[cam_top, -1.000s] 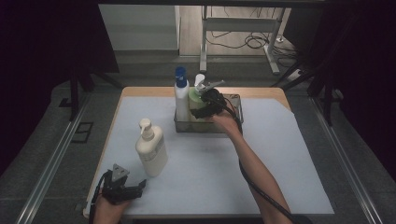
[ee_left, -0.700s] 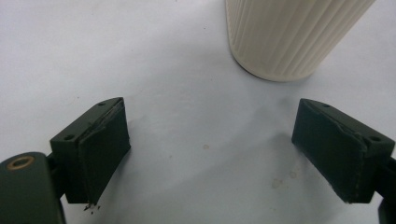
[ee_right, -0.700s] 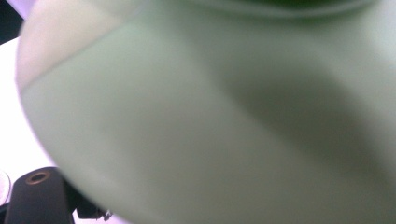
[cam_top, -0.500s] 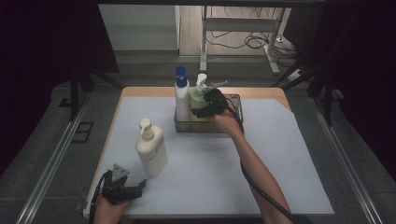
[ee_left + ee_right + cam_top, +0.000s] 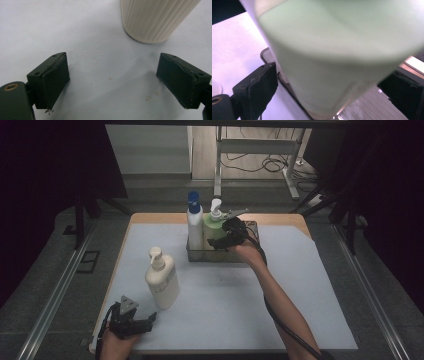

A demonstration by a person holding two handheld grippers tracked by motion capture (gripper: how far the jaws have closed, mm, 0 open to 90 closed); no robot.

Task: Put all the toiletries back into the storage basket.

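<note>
Green pump bottle (image 5: 214, 231): pale mint body, round smooth plastic, white pump head, standing upright in the clear tray (image 5: 250, 257) at the far middle of the table, just beside a white bottle with blue cap (image 5: 194, 225) in the same tray. Right gripper (image 5: 221, 241) at the bottle; in the right gripper view the green body (image 5: 332, 62) sits between the jaws, which have just been opening, with a gap visible at the left pad. Left gripper (image 5: 134, 324) rests at the near left edge, jaws wide, nothing between them. Cream pump bottle (image 5: 161, 280), ribbed wall seen close up (image 5: 155, 20), stands on the mat near it. Surface: white mat (image 5: 300, 285), matte, faintly spotted, over a wooden tabletop (image 5: 280, 218). Room dim; grey floor, cables behind.
</note>
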